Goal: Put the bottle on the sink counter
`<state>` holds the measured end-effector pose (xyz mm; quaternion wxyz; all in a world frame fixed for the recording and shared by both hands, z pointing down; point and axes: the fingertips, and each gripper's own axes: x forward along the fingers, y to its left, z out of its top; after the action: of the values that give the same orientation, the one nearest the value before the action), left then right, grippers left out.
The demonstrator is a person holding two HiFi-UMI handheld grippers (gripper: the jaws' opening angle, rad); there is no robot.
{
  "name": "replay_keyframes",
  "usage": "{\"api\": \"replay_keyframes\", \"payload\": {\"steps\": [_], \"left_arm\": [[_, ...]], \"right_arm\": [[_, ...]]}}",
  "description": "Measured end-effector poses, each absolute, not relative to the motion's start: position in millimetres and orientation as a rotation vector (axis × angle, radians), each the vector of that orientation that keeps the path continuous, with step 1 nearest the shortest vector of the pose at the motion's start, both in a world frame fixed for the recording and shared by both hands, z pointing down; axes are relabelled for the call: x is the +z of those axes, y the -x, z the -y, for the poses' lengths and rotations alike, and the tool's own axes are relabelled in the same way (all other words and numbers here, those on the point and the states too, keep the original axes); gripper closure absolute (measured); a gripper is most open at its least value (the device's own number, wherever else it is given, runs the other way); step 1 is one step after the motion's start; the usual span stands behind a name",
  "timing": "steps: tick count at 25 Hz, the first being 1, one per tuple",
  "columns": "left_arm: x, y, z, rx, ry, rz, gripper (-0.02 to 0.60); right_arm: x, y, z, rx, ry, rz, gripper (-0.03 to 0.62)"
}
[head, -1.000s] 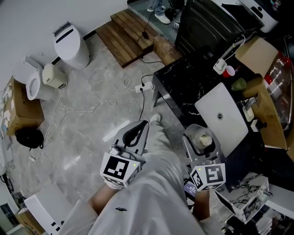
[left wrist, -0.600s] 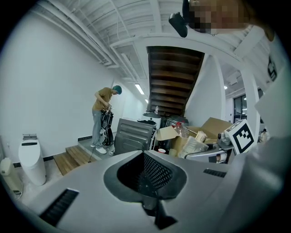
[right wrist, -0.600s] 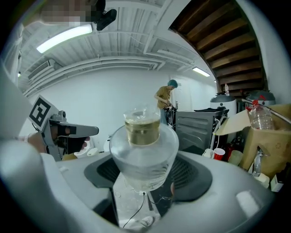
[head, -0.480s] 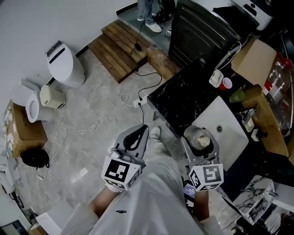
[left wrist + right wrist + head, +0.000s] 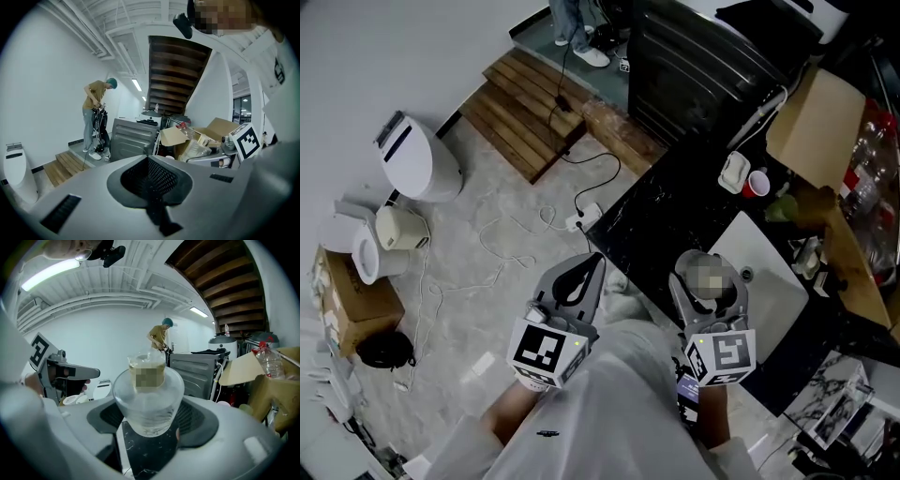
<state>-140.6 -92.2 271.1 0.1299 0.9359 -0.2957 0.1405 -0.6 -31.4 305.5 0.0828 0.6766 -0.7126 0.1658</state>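
The clear plastic bottle (image 5: 149, 404), with a little pale liquid in its neck, sits upright between the fingers of the right gripper (image 5: 710, 286), which are closed on its round body. In the head view it hangs in the air over the near edge of the black marble counter (image 5: 666, 216), just beside the white sink basin (image 5: 769, 262), and is not yet set down.

The step in hand looks like the carry toward the counter. The next move probably calls for lowering the bottle onto a bare patch of black marble beside the basin, keeping it upright, then parting the fingers.

The left gripper (image 5: 578, 277) has its fingers together on nothing, held over the floor away from the counter.
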Motion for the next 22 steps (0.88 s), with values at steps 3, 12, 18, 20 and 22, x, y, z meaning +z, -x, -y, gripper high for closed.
{"api": "replay_keyframes", "payload": {"steps": [3,12,18,20,22], "left_arm": [[276,122,117,0.454,-2.714,0.838,0.575],[302,71,162,0.496,-2.686,0.749,0.575],[318,41,197,0.530,-2.665,0.711,0.575],[323,33,206,0.537,-2.656,0.700,0.575],[329,24,217,0.550,-2.661,0.689,0.575]], "right_arm": [[310,-15,55,0.504,-2.029,2.114,0.253],[332,-53,110,0.522,-2.049,2.077,0.253],[342,-83,151,0.525,-2.059,2.046,0.253],[346,-92,165,0.513,-2.053,2.042,0.253],[352,-101,178,0.512,-2.063,2.029,0.253]]}}
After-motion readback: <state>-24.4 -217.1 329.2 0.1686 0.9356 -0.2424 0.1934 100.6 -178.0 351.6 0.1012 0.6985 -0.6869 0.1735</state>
